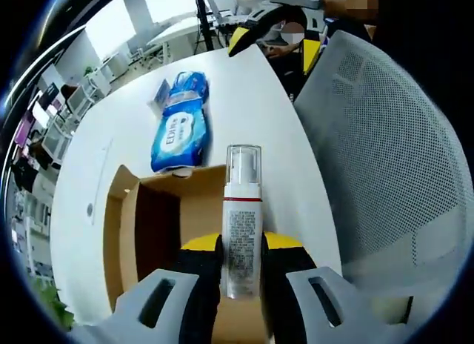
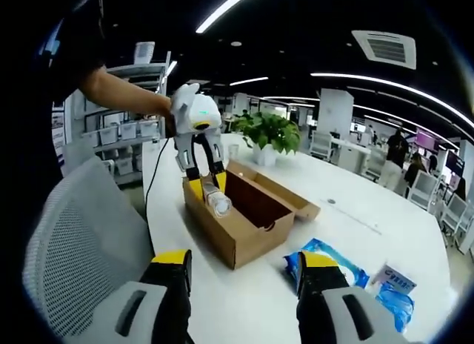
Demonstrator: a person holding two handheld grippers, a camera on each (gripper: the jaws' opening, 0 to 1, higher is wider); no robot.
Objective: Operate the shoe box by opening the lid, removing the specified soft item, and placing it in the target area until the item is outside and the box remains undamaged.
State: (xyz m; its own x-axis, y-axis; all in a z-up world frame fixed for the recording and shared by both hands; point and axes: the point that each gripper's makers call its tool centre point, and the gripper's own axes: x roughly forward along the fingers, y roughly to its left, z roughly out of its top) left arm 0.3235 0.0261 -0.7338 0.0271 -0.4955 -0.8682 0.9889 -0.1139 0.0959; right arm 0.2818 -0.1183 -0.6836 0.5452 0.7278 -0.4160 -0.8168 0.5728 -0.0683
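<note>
Across a white office table (image 2: 244, 299), the left gripper (image 1: 242, 259) pinches a white pump bottle (image 1: 242, 225) just above the open shoe box (image 2: 244, 210), apparently lifting it clear, while the right gripper (image 2: 244, 277) waits spread beside blue wipes (image 1: 180, 121).

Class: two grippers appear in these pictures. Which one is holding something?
The left gripper, whose jaws clamp the white pump bottle above the open cardboard box. The right gripper is open and empty.

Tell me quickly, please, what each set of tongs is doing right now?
Left tongs: closed on the pump bottle above the open shoe box.
Right tongs: open, empty.
</note>
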